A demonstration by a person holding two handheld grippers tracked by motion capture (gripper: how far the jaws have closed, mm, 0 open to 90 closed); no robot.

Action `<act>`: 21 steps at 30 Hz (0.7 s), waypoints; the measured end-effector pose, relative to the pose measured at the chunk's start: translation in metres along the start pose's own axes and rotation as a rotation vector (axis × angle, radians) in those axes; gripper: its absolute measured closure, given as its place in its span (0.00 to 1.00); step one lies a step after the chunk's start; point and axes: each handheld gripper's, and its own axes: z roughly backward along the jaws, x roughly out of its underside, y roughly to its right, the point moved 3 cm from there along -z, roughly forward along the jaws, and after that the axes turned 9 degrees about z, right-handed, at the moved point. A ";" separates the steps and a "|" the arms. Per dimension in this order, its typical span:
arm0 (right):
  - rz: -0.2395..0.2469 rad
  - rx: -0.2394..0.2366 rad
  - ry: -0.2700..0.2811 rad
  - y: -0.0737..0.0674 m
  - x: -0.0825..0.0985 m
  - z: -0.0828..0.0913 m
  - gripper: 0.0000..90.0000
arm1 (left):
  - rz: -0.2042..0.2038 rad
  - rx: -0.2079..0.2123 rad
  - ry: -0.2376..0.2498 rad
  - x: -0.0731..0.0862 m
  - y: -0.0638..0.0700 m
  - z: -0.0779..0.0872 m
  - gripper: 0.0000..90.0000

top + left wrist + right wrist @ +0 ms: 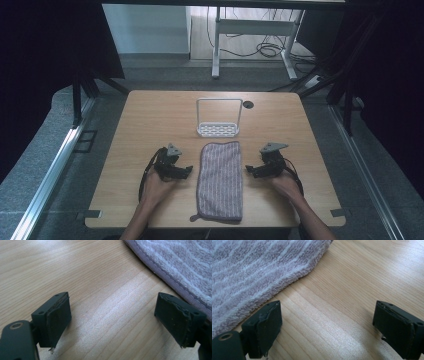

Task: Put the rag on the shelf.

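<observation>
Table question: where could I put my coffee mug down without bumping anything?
Bare wood lies at the table's far-left corner, left of the white rack, and far right beyond the round hole. The near middle is crowded: towel flanked by the left tongs and right tongs.

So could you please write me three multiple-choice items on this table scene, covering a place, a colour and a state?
1. Where does the white wire rack stand?
A. beyond the towel
B. on the towel
C. at the near edge

2. What colour is the striped terry towel?
A. green
B. pale purple
C. orange

3. How are the left gripper and right gripper?
A. both shut
B. both open
C. one clamps the towel

Answers: A, the rack sits past the towel's far end; B, purple pile with white stripes; B, bare light wooden table shows between each pair of jaws.
</observation>
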 end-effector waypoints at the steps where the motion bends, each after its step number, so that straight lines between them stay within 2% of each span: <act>1: 0.000 0.000 0.000 0.000 0.000 0.000 0.10 | 0.000 0.000 0.000 0.000 0.000 0.000 0.15; 2: -0.003 0.004 -0.006 0.001 -0.001 0.001 0.15 | 0.000 0.001 0.002 0.000 0.000 0.000 0.16; 8: -0.011 0.000 -0.031 0.002 -0.003 0.003 0.20 | -0.015 0.018 0.002 -0.004 0.002 0.000 0.21; 9: -0.018 -0.002 -0.031 0.002 -0.004 0.003 0.20 | -0.014 0.037 0.012 -0.008 0.004 0.002 0.21; 12: -0.031 -0.010 -0.035 0.002 -0.006 0.004 0.22 | -0.013 0.057 0.026 -0.013 0.007 0.005 0.23; 16: -0.075 -0.025 -0.016 0.003 -0.018 0.008 0.23 | -0.034 0.093 0.046 -0.028 0.014 0.007 0.27; 21: -0.080 -0.042 -0.014 0.005 -0.035 0.006 0.20 | -0.062 0.093 0.061 -0.041 0.019 0.002 0.27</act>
